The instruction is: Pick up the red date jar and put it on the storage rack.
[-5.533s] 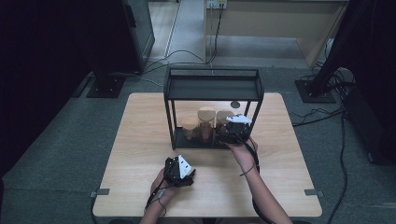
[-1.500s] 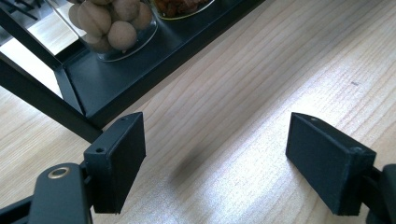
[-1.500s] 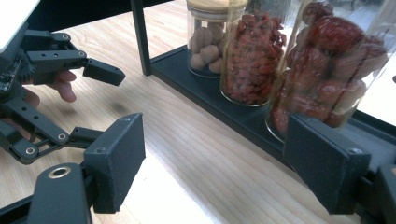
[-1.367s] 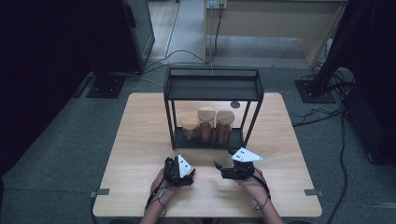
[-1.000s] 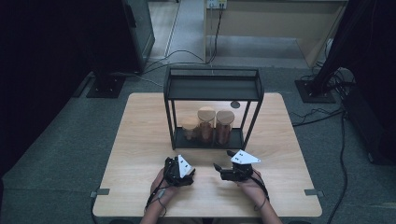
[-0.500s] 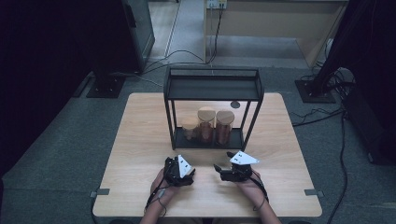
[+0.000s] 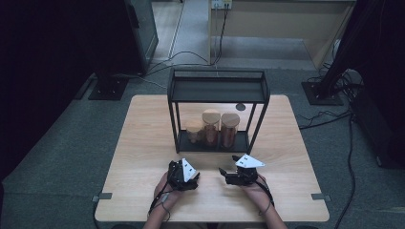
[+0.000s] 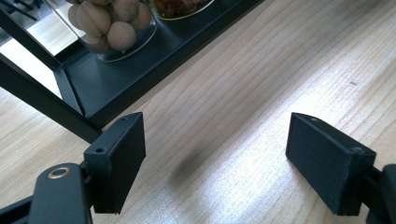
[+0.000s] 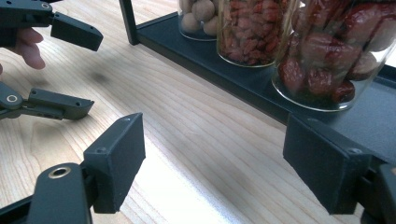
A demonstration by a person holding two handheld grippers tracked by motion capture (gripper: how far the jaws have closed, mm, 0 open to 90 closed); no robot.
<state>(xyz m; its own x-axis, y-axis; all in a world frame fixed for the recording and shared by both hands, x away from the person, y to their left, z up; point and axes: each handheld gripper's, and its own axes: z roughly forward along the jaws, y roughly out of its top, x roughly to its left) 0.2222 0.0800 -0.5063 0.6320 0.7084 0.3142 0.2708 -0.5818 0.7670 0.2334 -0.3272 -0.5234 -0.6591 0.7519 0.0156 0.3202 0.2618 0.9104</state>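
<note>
Bare table (image 7: 143,143) is lying open on both sides of the black rack (image 7: 217,86) and in the strip in front of it. Three jars (image 7: 211,128) are filling the rack's lower shelf side by side, its posts are narrowing any way in, and its top tray is blocking any reach from above. Both tools (image 7: 184,172) (image 7: 228,174) are sitting apart before it, jaws spread and holding nothing.

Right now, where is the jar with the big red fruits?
In the high view the red-fruit jar stands rightmost of three on the black rack's bottom shelf, beside the middle jar.
</note>
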